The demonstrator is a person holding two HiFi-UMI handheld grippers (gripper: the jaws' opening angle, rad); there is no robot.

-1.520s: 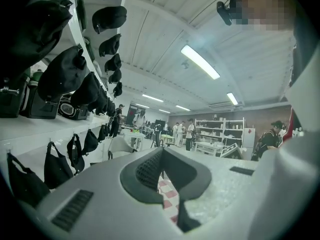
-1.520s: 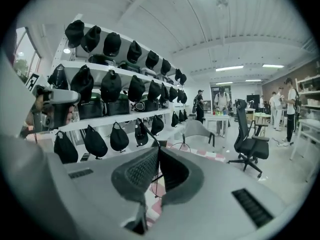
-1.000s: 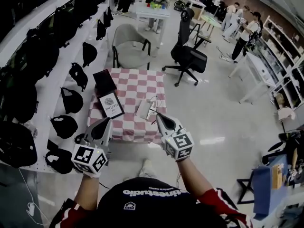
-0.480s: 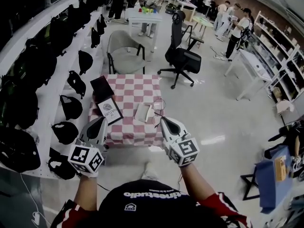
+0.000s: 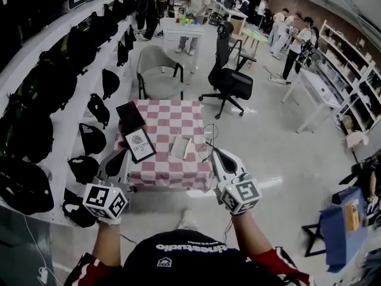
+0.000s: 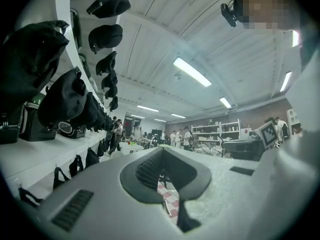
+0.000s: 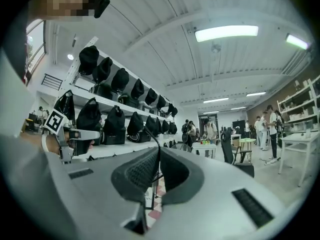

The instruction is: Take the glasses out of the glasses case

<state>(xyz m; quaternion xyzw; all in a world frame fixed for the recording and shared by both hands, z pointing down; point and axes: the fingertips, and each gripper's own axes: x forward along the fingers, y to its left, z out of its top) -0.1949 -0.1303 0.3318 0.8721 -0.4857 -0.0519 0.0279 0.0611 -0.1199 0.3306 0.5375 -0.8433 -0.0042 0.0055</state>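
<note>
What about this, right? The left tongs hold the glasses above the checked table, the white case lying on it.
Wrong side: the right tongs hold the glasses above the checked table, the white case lying on it. The head view shows this.

White wall shelves (image 5: 62, 121) were lined with black bags (image 5: 27, 130). A grey chair (image 5: 159, 70) and a black office chair (image 5: 232, 79) were set on a glossy floor (image 5: 268, 148), lit by ceiling strip lights (image 7: 226, 32).
</note>
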